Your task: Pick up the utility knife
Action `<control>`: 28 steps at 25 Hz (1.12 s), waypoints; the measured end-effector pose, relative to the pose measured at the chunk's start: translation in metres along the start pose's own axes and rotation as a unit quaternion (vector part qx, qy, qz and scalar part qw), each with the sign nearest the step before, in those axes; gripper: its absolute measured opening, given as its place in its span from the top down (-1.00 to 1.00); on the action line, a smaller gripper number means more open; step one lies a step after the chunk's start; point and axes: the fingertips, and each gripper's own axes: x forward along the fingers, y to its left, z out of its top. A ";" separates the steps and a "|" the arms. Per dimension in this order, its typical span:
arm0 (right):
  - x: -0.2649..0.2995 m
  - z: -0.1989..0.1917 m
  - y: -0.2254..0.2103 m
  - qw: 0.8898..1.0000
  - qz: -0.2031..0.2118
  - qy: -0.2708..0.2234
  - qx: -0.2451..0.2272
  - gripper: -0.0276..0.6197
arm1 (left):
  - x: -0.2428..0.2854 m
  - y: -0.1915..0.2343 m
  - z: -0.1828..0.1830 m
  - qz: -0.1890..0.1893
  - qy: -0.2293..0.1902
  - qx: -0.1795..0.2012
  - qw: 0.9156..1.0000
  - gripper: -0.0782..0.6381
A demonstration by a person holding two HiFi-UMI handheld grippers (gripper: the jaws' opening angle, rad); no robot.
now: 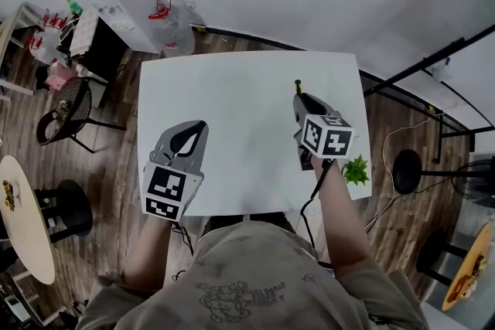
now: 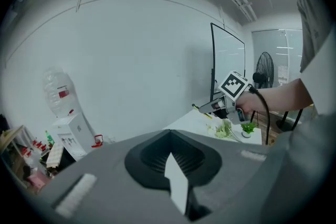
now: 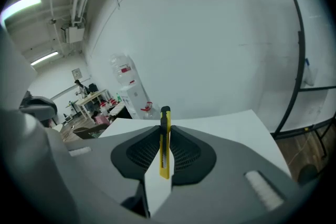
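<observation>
So the utility knife [image 3: 165, 140] is in the right gripper [image 3: 165, 127]. Its jaws are squeezed narrow on the yellow handle, one dark ribbed pad on each side. The knife runs straight along the jaw line, and its black end pokes out a little past the tips. From the head view, that gripper is over the right half of the white table [image 1: 247, 89], closer to the right edge than the middle. The knife points toward the far edge. In the left gripper view it sits clear above the tabletop, not resting on it.

The left gripper [image 1: 201, 126] is over the near left part of the table. Its jaws are closed tip to tip with nothing between them.

The table is otherwise pretty bare. There's just a small green plant [image 1: 356, 170] at the right edge near the front corner, just beside the right forearm.

The room has a wood floor and a plain white wall behind the table. Off the far left corner there's a white water dispenser [image 1: 124, 0] with a clear water jug [image 1: 172, 31] on the floor next to it. A dark chair [image 1: 69, 108] stands to the left and a black stool [image 1: 407, 170] to the right.
</observation>
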 end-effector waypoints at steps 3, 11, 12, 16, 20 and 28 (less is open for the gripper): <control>-0.030 0.034 0.020 0.999 0.021 -0.040 -0.030 0.65 | -0.011 0.004 0.023 0.011 -0.025 0.008 1.000 0.78; -0.115 0.099 0.061 0.985 0.051 -0.128 -0.104 0.65 | -0.046 0.017 0.087 0.043 -0.099 0.033 0.994 0.78; -0.125 0.105 0.065 0.983 0.053 -0.139 -0.105 0.65 | -0.052 0.019 0.094 0.047 -0.110 0.033 0.992 0.78; -0.165 0.126 0.076 0.975 0.057 -0.185 -0.109 0.65 | -0.073 0.021 0.118 0.050 -0.142 0.028 0.988 0.78; -0.201 0.139 0.087 0.963 0.079 -0.238 -0.102 0.65 | -0.089 0.015 0.136 0.051 -0.158 0.027 0.986 0.78; -0.236 0.134 0.097 0.950 0.089 -0.277 -0.117 0.65 | -0.099 0.010 0.129 0.050 -0.162 0.014 0.985 0.78</control>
